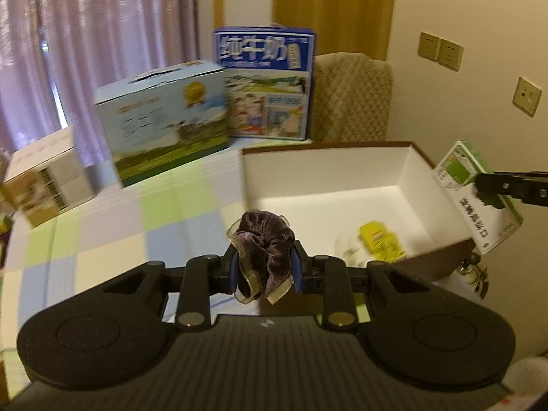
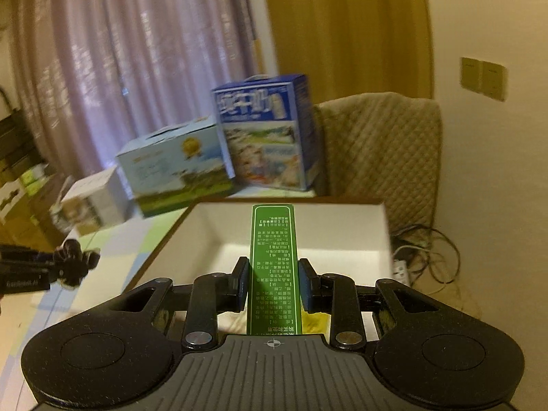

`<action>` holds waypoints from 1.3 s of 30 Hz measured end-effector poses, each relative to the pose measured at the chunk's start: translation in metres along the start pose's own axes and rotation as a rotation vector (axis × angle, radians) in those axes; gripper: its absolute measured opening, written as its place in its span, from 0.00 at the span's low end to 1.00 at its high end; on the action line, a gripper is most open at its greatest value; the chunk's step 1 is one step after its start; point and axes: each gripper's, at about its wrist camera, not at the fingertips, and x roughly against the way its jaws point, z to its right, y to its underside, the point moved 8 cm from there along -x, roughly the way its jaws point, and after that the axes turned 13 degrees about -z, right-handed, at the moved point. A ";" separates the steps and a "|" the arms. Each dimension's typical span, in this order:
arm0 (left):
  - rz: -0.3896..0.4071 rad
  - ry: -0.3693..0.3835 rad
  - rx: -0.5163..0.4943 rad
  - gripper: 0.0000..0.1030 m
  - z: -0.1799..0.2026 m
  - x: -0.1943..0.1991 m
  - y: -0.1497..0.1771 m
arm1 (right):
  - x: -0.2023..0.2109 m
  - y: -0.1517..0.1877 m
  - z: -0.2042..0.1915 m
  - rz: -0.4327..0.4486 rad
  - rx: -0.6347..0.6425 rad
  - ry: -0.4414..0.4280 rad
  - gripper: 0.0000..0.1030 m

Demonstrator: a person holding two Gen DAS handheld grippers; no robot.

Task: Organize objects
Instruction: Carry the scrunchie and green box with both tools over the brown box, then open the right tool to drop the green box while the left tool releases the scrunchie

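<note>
Beside the open white-lined box (image 1: 328, 174), the left gripper (image 1: 263, 263) pinched a purple scrunchie (image 1: 263, 239), while the right gripper (image 2: 274, 284) clamped a green carton (image 2: 275, 260) above it.

A home room: curtains (image 1: 85, 34), quilted chair (image 1: 352, 96), checked tablecloth (image 1: 102, 233).

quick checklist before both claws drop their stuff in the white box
1. Left claw shut on scrunchie: ok.
2. Right claw shut on green carton: ok.
3. Carton over the box: ok.
4. Scrunchie over the box: not ok, it sits beside the left wall.
5. Bare floor in the box near the yellow packet: ok.
6. Claws apart: ok.
</note>
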 end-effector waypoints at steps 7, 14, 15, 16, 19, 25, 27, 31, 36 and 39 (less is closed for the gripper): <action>-0.047 0.012 -0.023 0.24 0.031 -0.043 -0.030 | -0.032 -0.021 0.040 -0.025 -0.061 0.069 0.26; -0.100 -0.002 -0.040 0.24 0.041 -0.078 -0.036 | -0.075 -0.008 0.067 -0.109 -0.100 0.120 0.26; -0.108 -0.004 -0.040 0.24 0.041 -0.082 -0.036 | -0.081 -0.005 0.070 -0.121 -0.102 0.128 0.26; -0.115 -0.005 -0.041 0.24 0.042 -0.085 -0.035 | -0.086 -0.002 0.071 -0.134 -0.101 0.138 0.26; -0.136 -0.003 -0.048 0.24 0.045 -0.095 -0.032 | -0.103 0.008 0.077 -0.174 -0.106 0.153 0.26; -0.161 -0.011 -0.055 0.25 0.045 -0.108 -0.026 | -0.124 0.018 0.085 -0.210 -0.115 0.176 0.26; -0.167 -0.012 -0.052 0.25 0.045 -0.111 -0.026 | -0.128 0.018 0.085 -0.211 -0.117 0.171 0.26; -0.177 -0.015 -0.055 0.25 0.046 -0.118 -0.026 | -0.128 0.014 0.088 -0.190 -0.127 0.183 0.26; -0.186 -0.015 -0.062 0.26 0.048 -0.124 -0.028 | -0.123 0.008 0.085 -0.184 -0.120 0.146 0.26; -0.195 -0.017 -0.060 0.28 0.048 -0.128 -0.028 | -0.120 0.008 0.082 -0.182 -0.098 0.145 0.26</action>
